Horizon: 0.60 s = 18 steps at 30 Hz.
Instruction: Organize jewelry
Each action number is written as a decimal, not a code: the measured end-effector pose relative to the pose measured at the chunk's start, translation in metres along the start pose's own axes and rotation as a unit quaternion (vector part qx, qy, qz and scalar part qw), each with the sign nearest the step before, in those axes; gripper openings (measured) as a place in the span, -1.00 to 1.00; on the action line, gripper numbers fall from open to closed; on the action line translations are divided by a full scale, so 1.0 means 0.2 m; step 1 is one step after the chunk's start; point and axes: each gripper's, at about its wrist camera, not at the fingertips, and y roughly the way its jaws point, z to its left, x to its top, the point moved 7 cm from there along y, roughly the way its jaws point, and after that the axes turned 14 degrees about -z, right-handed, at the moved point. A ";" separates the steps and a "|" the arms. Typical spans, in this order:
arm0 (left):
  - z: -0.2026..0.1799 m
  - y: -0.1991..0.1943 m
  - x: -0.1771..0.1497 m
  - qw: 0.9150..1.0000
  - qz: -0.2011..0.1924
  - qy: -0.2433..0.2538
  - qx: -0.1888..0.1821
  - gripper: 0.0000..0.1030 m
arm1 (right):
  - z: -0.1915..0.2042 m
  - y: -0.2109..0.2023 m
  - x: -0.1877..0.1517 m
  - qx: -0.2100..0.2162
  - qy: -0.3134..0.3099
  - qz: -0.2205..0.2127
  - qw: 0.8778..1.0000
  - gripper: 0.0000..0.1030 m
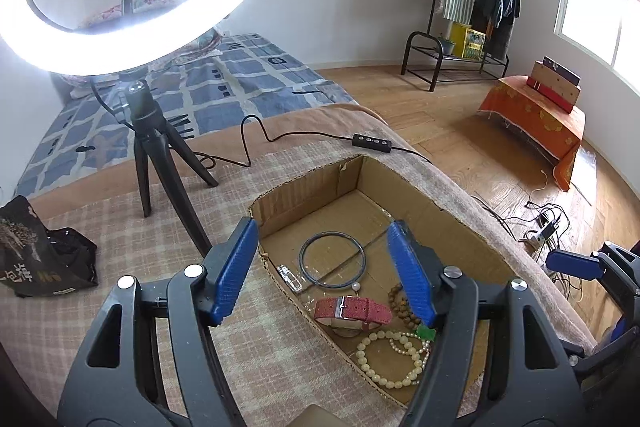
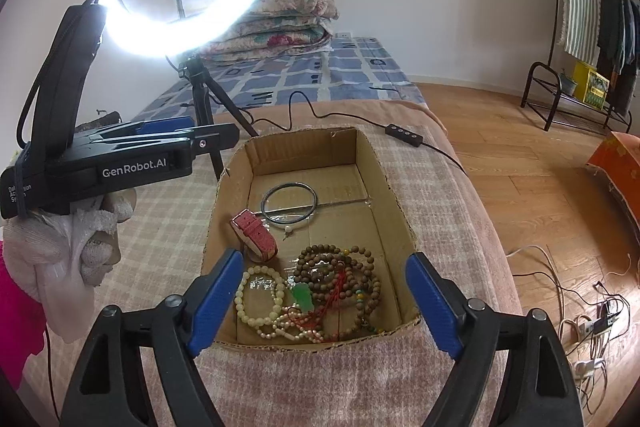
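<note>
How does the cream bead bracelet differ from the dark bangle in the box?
The cream bead bracelet is pale, round beads on a string; the dark bangle is one thin, smooth hoop. The bracelet lies beside other beads; the bangle lies farther back. Both lie flat in the cardboard box.

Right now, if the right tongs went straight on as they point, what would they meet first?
Probably the jewelry heap: the brown bead strands in the cardboard box, between the open right tongs. Depth is unclear.

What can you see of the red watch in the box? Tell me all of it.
The red watch has a textured red strap with a pale lining, a silver buckle and a keeper. It lies curled on its side on the floor of the cardboard box, near the left wall, beside the dark bangle and above the cream bead bracelet. Neither tool touches it.
</note>
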 end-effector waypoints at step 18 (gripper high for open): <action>0.03 -0.72 0.22 0.998 -0.061 0.019 0.028 0.35 | 0.16 -0.53 0.21 -0.030 -0.001 -0.055 0.998 0.94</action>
